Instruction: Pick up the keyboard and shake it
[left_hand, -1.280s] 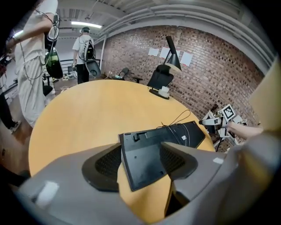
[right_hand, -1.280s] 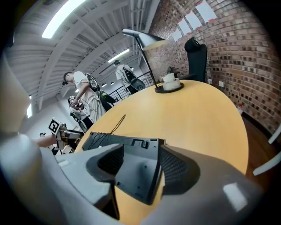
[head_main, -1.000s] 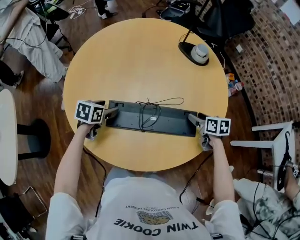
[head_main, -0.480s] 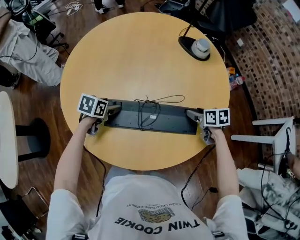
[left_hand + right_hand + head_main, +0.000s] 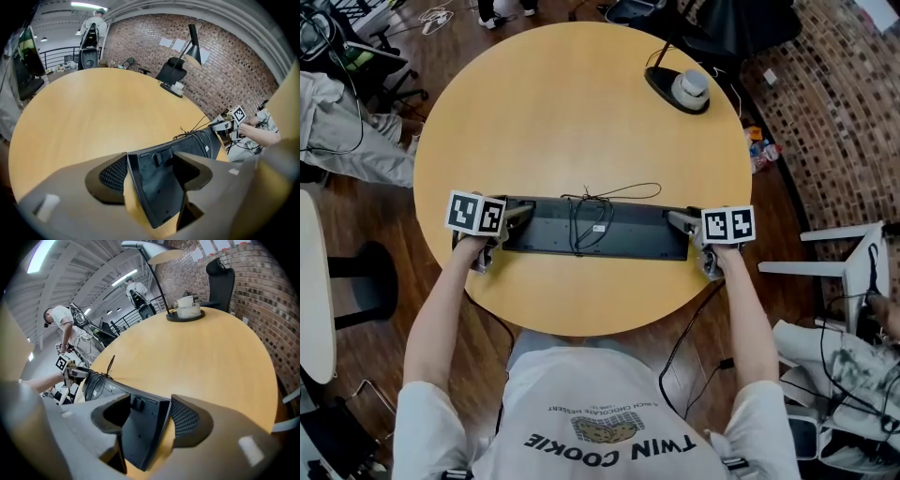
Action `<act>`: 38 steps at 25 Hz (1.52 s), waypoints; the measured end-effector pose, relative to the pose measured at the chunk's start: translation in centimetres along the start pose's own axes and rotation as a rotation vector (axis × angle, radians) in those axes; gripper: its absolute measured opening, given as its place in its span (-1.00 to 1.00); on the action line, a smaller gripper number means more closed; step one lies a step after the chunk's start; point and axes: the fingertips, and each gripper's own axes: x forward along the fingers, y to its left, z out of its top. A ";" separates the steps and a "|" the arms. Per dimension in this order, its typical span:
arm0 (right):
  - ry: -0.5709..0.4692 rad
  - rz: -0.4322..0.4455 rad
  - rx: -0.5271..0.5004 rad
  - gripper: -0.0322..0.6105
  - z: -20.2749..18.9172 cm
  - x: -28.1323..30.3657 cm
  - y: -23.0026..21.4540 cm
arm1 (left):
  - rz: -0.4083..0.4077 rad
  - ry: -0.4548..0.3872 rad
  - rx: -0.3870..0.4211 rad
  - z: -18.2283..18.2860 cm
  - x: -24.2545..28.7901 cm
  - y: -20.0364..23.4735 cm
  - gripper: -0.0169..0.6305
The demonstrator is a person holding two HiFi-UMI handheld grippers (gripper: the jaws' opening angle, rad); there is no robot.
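A black keyboard is held upside down over the round wooden table, its cable coiled on its underside. My left gripper is shut on its left end and my right gripper on its right end. In the left gripper view the keyboard stands tilted on edge between the jaws of that gripper. The right gripper view shows the other end of the keyboard clamped the same way by the right gripper.
A desk lamp base with a white cup-like thing sits at the table's far right edge. A white chair stands to the right of the table. People stand farther back in the room by the brick wall.
The keyboard, still gripped at both ends, has shifted a little farther from me over the table. It now tilts more steeply on edge between the jaws.
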 end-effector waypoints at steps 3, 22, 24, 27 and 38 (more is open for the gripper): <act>-0.050 -0.025 -0.047 -0.08 0.8 -0.9 0.7 | 0.030 -0.053 0.024 0.1 -1.2 -0.3 0.01; -0.313 -0.170 -0.393 -0.12 -0.3 -8.6 6.7 | 0.300 -0.360 0.213 -1.0 -10.5 -4.6 -0.05; -0.336 -0.188 -0.431 -0.12 -0.9 -9.1 7.1 | 0.338 -0.371 0.238 -1.8 -11.0 -5.0 -0.06; -0.368 -0.212 -0.481 -0.12 -2.1 -10.0 7.9 | 0.385 -0.381 0.258 -3.2 -11.9 -5.8 -0.06; -0.429 -0.315 -0.606 -0.12 -5.6 -11.7 9.7 | 0.484 -0.314 0.299 -7.2 -13.3 -7.4 -0.07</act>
